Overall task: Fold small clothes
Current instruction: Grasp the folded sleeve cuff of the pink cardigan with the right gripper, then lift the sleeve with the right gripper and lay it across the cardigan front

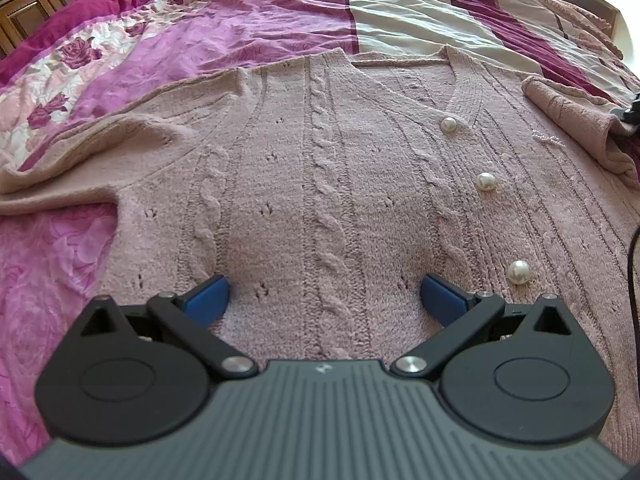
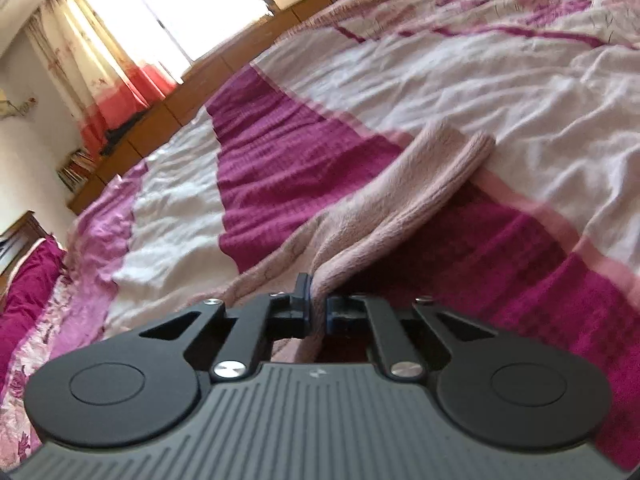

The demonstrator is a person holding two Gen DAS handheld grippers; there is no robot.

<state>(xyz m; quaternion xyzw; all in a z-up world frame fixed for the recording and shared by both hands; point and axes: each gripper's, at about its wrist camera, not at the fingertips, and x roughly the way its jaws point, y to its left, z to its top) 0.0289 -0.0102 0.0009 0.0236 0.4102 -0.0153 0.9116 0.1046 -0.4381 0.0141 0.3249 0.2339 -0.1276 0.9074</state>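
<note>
A dusty-pink cable-knit cardigan [image 1: 320, 168] with pearl buttons [image 1: 486, 181] lies flat, front up, on the bedspread. My left gripper [image 1: 324, 294] is open, its blue pads [image 1: 208, 298] resting wide apart on the knit near the hem. One sleeve [image 1: 572, 120] lies folded at the right edge of the left wrist view. In the right wrist view that pink sleeve [image 2: 404, 200] stretches away over the bedspread, its cuff at the far end. My right gripper [image 2: 318, 304] is shut on the sleeve, the knit pinched between the pads.
The bedspread [image 1: 400, 12] has magenta, white and pink stripes and a floral band [image 1: 60, 92] at the left. Wooden furniture [image 2: 168, 120] runs along the far bed edge, with curtains [image 2: 104, 64] and a bright window behind. A black cable [image 1: 632, 264] hangs at the right.
</note>
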